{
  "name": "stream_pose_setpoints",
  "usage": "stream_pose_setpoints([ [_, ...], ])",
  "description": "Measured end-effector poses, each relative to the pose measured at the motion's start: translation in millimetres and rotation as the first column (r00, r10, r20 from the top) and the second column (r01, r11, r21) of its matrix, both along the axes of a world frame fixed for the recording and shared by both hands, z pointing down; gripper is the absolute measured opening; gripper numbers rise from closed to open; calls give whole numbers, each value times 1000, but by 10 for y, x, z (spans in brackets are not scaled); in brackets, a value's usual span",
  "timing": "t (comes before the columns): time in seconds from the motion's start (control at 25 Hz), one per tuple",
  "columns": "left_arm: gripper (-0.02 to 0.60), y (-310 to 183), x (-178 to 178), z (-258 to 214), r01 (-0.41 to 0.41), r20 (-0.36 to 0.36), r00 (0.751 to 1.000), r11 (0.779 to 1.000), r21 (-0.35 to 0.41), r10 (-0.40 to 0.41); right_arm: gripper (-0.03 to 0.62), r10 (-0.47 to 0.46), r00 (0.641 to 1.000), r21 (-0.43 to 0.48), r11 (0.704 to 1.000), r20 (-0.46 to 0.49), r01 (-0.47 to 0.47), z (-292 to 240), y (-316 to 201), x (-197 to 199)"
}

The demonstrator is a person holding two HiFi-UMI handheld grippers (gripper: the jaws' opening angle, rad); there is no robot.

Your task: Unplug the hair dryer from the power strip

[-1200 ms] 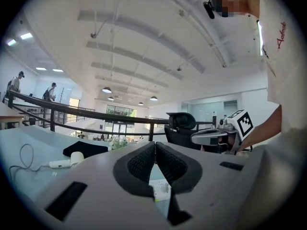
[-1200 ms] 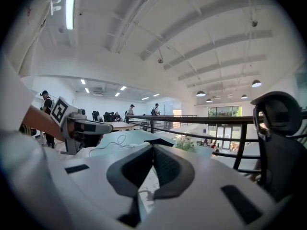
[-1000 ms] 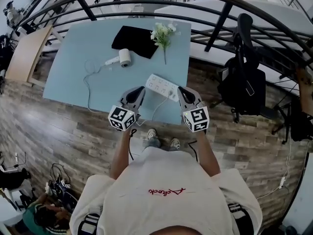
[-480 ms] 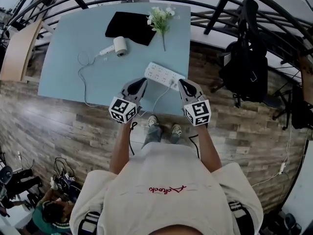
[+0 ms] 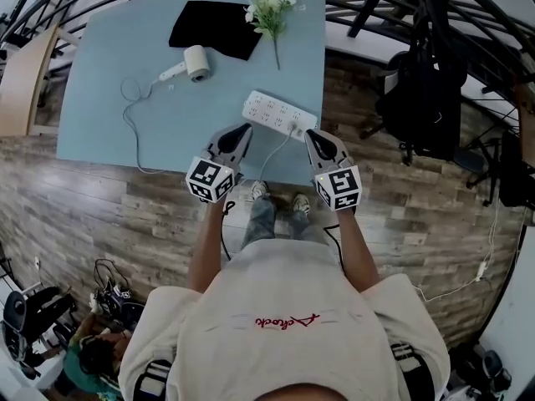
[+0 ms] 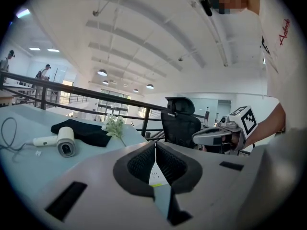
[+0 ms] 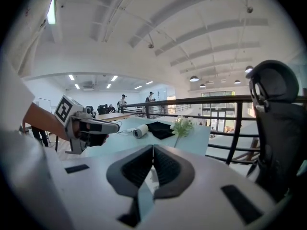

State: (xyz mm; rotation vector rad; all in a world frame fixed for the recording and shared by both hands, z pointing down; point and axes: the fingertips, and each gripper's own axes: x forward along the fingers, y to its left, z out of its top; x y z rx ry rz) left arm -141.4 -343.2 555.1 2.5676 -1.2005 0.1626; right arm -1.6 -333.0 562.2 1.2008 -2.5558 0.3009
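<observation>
A white hair dryer [image 5: 188, 63] lies on the pale blue table [image 5: 109, 132], far left of middle; its cord [image 5: 129, 115] loops over the table's left part. The white power strip [image 5: 279, 114] lies nearer me, with a white plug [image 5: 294, 127] in its near right end. My left gripper [image 5: 245, 129] is shut and empty, held over the table's near edge just short of the strip. My right gripper [image 5: 308, 134] is shut and empty too, beside the strip's right end. In the left gripper view the dryer [image 6: 60, 143] shows at the left and the strip [image 6: 156, 175] peeks between the shut pads.
A black cloth [image 5: 216, 27] and a sprig of white flowers [image 5: 268, 11] lie at the table's far side. A black office chair [image 5: 426, 82] stands to the right, a railing [image 5: 368, 7] behind. A seated person [image 5: 92, 353] is on the wooden floor at lower left.
Both grippers have come down toward the table's near edge, still shut. The table and its things have slid up and left in the head view.
</observation>
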Motion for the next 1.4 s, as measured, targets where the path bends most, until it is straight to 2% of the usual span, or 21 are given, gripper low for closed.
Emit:
stream_pose_setpoints([
  [0.64, 14, -27, 131, 532, -8, -5, 1000, 998, -70, 7, 18, -12, 1000, -112, 994, -17, 10, 543, 207, 46],
  [1.08, 15, -158, 270, 928, -60, 66, 996, 993, -99, 67, 18, -16, 1000, -162, 987, -25, 11, 795, 316, 37],
  [1.32, 18, -263, 374, 1049, -80, 104, 991, 993, -84, 89, 18, -14, 999, -180, 984, -32, 8, 859, 341, 60],
  [1.4, 43, -306, 398, 1095, -84, 120, 988, 993, -83, 94, 18, -12, 999, -182, 983, -33, 6, 878, 333, 67],
])
